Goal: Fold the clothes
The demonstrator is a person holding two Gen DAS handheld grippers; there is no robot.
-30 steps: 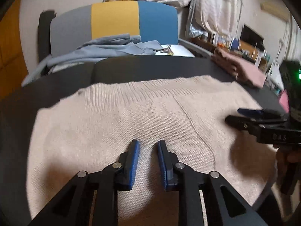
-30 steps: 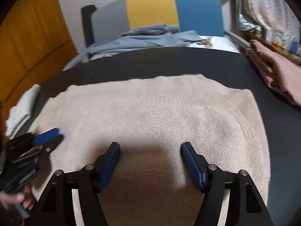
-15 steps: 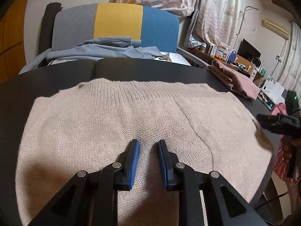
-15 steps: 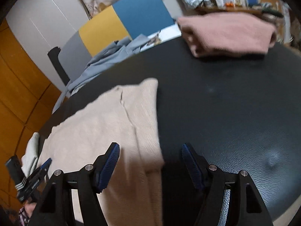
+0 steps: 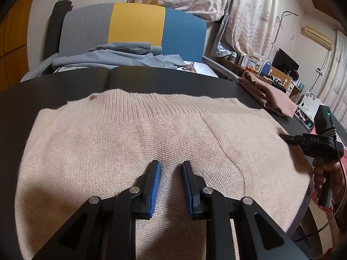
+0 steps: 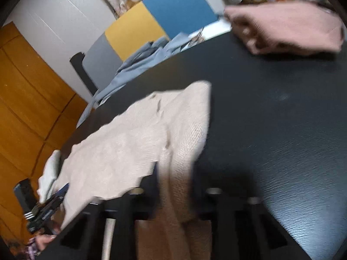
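Note:
A beige knit sweater (image 5: pixel 141 143) lies folded flat on the black table (image 5: pixel 162 82). My left gripper (image 5: pixel 170 173) hovers over its near middle, jaws a narrow gap apart, holding nothing. My right gripper (image 6: pixel 175 173) is at the sweater's right edge (image 6: pixel 180 134) with the knit between its jaws, which look closed in on it; the view is blurred. The right gripper also shows in the left wrist view (image 5: pixel 290 138) at the sweater's right edge. The left gripper shows at the lower left of the right wrist view (image 6: pixel 54 197).
A folded pink garment (image 5: pixel 269 95) lies at the table's far right, also in the right wrist view (image 6: pixel 288 28). A grey-blue garment (image 5: pixel 121 54) lies on a grey, yellow and blue chair (image 5: pixel 134 23) behind the table. A white cloth (image 6: pixel 48 173) sits at the table's left edge.
My right gripper swung to the sweater's right edge and its jaws closed in on the knit. My left gripper stayed over the sweater's middle with the same narrow gap.

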